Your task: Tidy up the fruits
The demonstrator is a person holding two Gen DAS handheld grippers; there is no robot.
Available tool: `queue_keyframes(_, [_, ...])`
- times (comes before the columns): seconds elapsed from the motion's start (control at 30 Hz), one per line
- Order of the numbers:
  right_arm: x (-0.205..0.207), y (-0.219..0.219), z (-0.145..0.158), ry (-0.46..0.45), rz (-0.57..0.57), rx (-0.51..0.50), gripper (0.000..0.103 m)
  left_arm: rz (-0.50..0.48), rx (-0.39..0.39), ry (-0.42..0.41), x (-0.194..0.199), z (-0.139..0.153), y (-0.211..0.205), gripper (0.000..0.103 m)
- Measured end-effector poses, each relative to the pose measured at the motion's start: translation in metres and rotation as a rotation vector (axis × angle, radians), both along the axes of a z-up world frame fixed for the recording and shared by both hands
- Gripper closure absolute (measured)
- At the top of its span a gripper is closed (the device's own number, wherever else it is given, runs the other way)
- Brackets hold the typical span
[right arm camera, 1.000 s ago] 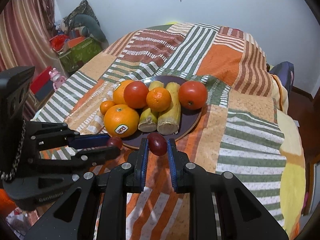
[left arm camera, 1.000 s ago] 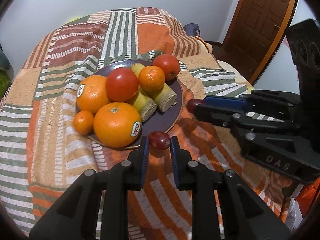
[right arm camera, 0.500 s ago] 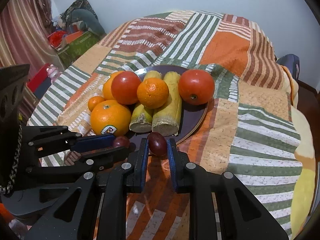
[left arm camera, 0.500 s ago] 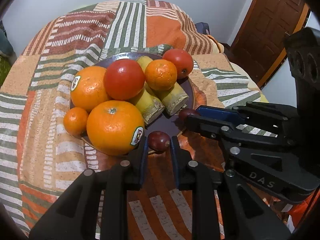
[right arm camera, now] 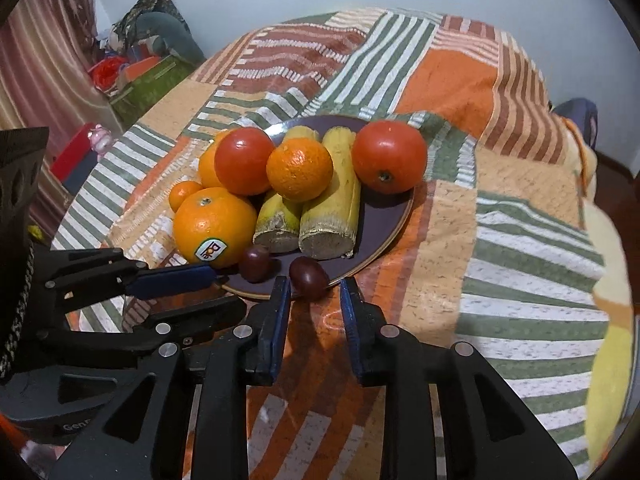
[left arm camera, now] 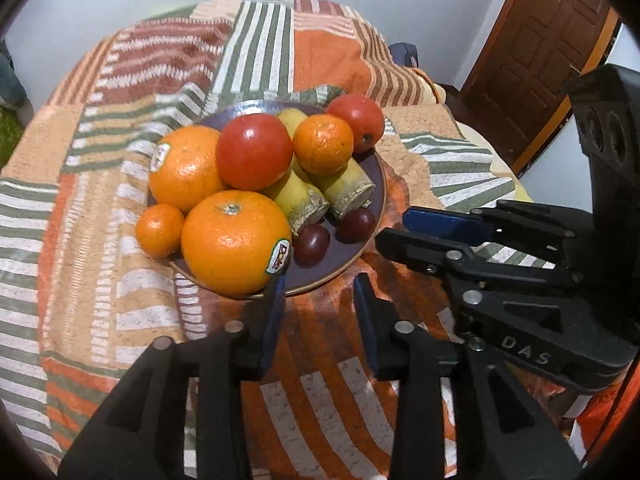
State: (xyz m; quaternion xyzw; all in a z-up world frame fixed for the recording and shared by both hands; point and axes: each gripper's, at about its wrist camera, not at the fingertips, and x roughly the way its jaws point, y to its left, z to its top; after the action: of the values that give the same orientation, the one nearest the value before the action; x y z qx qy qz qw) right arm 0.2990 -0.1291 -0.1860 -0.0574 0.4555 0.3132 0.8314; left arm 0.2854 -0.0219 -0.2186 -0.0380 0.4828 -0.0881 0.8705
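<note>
Dark red, shiny & small: two grapes [left arm camera: 312, 242] [left arm camera: 355, 225] sit on the purple plate [left arm camera: 372, 184] near its front rim, mid-frame in the left cam. Behind them are cut bananas [right arm camera: 330, 200], oranges [left arm camera: 236, 242] w/ stickers & red tomatoes [right arm camera: 389, 156]. Left gripper [left arm camera: 320, 300] is spread wide, nothing in it. Right gripper [right arm camera: 314, 300] is spread too, one grape just in front of its tips. Stripy cloth [left arm camera: 100, 280] lies under it all.

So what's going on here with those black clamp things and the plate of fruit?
A person holds a gripper in each hand, sorting fruit onto a dark plate. Both the left gripper and right gripper are open and hold nothing. Two small dark red fruits lie on the plate's near edge, beside oranges, tomatoes and banana pieces.
</note>
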Motion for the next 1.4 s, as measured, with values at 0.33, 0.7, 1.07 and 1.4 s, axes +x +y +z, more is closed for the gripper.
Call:
queue_keyframes(0.33, [-0.045, -0.029, 0.078, -0.196, -0.061, 0.099, 0.079, 0.051, 0.065, -0.274, -0.059, 0.09, 0.008, 0.063])
queue_keyframes(0.7, [-0.147, -0.054, 0.19, -0.509, -0.115, 0.283, 0.069, 0.073, 0.056, -0.625, -0.163, 0.21, 0.011, 0.062])
queue_keyframes(1.07, [-0.205, -0.049, 0.22, -0.687, -0.158, 0.314, 0.043, 0.129, 0.08, -0.806, -0.236, 0.249, 0.007, 0.021])
queue_keyframes(1.4, [-0.218, -0.048, 0.222, -0.755, -0.218, 0.316, 0.0, 0.165, 0.081, -0.837, -0.25, 0.249, 0.016, 0.001])
